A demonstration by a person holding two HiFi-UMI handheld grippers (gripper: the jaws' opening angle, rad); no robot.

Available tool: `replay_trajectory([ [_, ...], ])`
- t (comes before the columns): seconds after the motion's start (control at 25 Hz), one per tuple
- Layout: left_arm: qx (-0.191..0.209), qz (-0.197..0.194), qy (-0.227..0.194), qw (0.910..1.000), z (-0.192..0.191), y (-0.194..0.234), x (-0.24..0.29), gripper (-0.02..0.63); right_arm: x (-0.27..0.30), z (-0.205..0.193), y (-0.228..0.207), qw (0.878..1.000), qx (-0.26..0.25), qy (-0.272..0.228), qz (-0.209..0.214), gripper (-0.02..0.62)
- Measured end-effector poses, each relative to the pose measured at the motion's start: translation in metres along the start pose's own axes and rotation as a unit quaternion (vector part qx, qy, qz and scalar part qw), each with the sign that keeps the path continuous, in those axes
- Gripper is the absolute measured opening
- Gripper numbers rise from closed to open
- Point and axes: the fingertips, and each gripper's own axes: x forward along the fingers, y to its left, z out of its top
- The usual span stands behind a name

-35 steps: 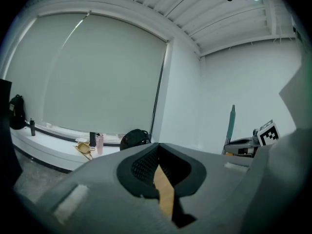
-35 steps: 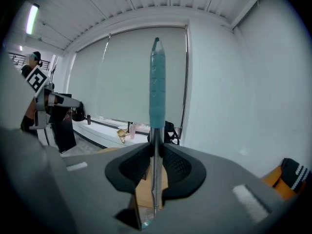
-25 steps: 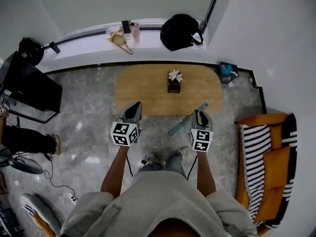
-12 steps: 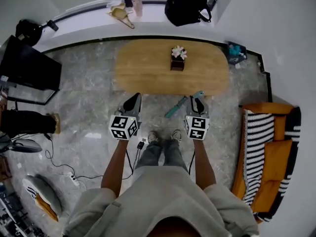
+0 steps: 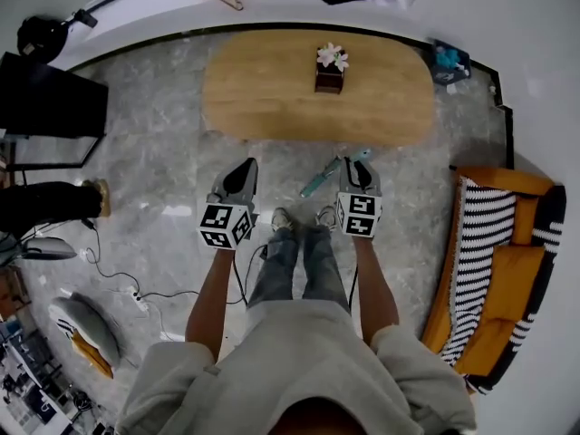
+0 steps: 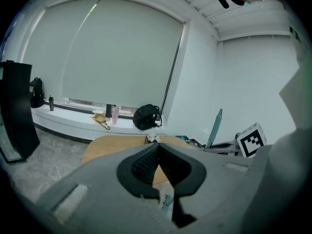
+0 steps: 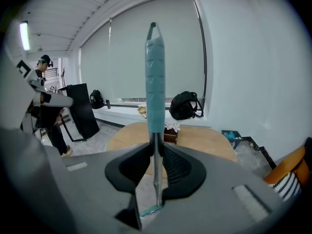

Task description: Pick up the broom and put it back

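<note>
The broom (image 7: 155, 82) is short, with a teal grip and a thin metal shaft. My right gripper (image 7: 156, 152) is shut on that shaft, and the grip stands up past the jaws. In the head view the broom (image 5: 319, 179) slants over the grey floor in front of my feet, held by the right gripper (image 5: 359, 172). To its left, my left gripper (image 5: 241, 176) is shut with nothing in it. In the left gripper view its pads (image 6: 148, 162) meet, and the broom's grip (image 6: 214, 126) rises at the right.
An oval wooden table (image 5: 272, 98) with a small flower box (image 5: 330, 69) stands just ahead. An orange and striped sofa (image 5: 503, 261) is at the right, and a black cabinet (image 5: 45, 107) at the left. Cables (image 5: 118, 279) trail over the floor at lower left. A person's leg (image 5: 45, 208) shows at the left edge.
Both grippers have come down and nearer to my feet, the broom still in the right one. The table and window sill have slid up in the head view.
</note>
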Motion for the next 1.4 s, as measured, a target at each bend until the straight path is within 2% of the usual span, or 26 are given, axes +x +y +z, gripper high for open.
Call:
replay_trajectory([
  [0.68,-0.035,0.021,0.063,0.9972,-0.087,0.020,0.024,0.003,0.105,-0.100,-0.011,0.995,0.026,0.093,0.022,0.080],
  [1.16,-0.044,0.030,0.076,0.9957,-0.099,0.033,0.039,0.003,0.165,-0.091,-0.028,0.994,0.022,0.102,0.030,0.081],
  [1.4,-0.042,0.027,0.078,0.9957,-0.097,0.038,0.049,0.003,0.188,-0.084,-0.034,0.994,0.004,0.101,0.036,0.087],
])
